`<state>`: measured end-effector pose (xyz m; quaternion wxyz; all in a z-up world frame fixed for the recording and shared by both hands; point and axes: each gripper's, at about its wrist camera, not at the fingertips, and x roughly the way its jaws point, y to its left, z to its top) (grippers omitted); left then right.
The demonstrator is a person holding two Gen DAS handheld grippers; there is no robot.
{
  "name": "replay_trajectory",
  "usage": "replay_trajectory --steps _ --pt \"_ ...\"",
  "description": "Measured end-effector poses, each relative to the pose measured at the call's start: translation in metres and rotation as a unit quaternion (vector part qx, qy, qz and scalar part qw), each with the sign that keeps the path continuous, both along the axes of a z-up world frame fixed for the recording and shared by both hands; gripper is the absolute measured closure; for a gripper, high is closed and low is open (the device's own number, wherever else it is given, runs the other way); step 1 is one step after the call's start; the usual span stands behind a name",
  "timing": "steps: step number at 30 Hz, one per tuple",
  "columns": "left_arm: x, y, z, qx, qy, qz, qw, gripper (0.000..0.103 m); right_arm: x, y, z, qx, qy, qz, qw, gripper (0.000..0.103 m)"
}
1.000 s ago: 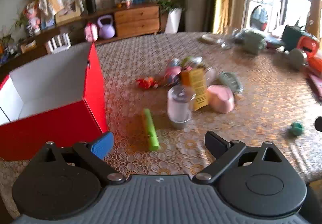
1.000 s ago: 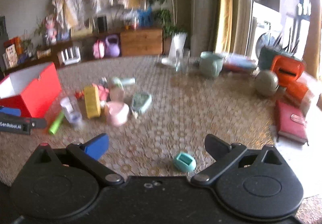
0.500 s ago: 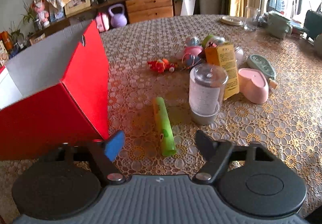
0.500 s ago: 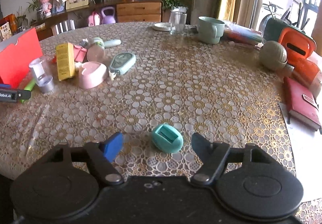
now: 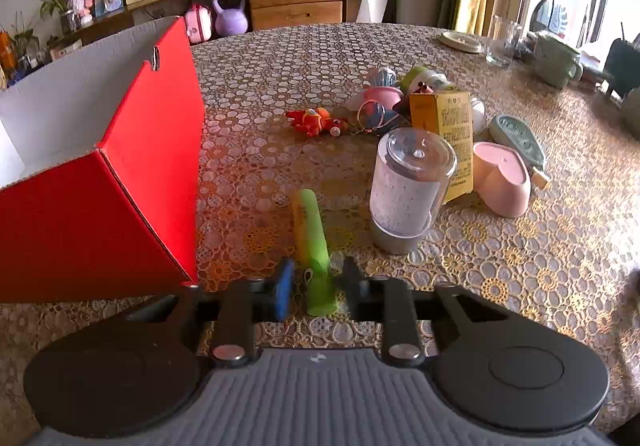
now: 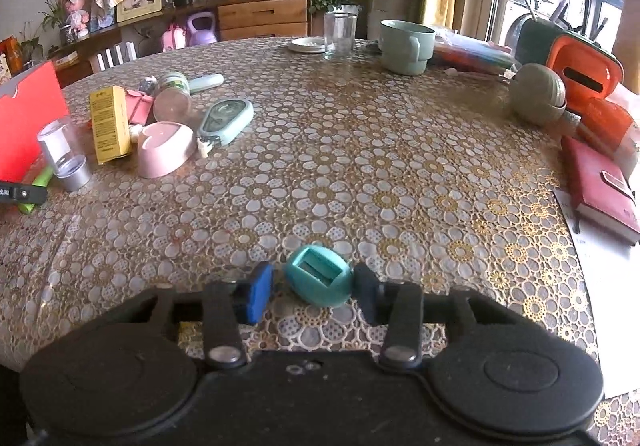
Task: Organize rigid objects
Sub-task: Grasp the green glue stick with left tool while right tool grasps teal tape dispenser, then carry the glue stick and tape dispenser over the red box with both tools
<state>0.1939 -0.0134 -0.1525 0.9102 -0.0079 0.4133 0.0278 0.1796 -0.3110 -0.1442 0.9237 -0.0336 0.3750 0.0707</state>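
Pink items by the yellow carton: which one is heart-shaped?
The pink heart-shaped box, nearest the camera and right of the yellow carton. The other pink item, behind the carton in the clutter, looks round.

My worktop's lace-like cover (image 6: pixel 360 165) showed white and gold flowers. Beside the red cardboard box (image 5: pixel 100 205) with its white inside lay a lime-green plastic tube (image 5: pixel 314 238); elsewhere sat a teal egg-shaped plastic piece (image 6: pixel 318 280).

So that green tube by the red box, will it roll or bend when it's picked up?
The green tube looks like a round, straight plastic stick, so it probably stays stiff. Lying flat on the tablecloth, it could roll sideways if nudged. The left hand-held gripper brackets its near end only, so the far end may droop.
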Motion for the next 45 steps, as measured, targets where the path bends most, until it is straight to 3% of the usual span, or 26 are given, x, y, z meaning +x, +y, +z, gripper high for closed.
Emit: replay_trajectory --steps 10,24,33,45 --pt "-0.002 0.0 0.002 0.011 -0.003 0.0 0.9999 0.087 -0.006 0.011 0.007 -0.009 -0.005 0.01 1.0 0.066" --pt "-0.028 0.012 0.036 -0.006 -0.023 0.002 0.9997 0.087 -0.028 0.064 0.065 0.009 -0.046 0.083 0.996 0.066" --pt "-0.054 0.034 0.074 -0.015 -0.036 0.005 0.9992 0.087 -0.032 0.122 0.109 0.021 -0.065 0.163 0.984 0.066" --pt "-0.067 0.092 0.11 -0.025 -0.05 0.039 0.9977 0.087 -0.026 0.224 0.144 0.013 -0.086 0.263 0.961 0.066"
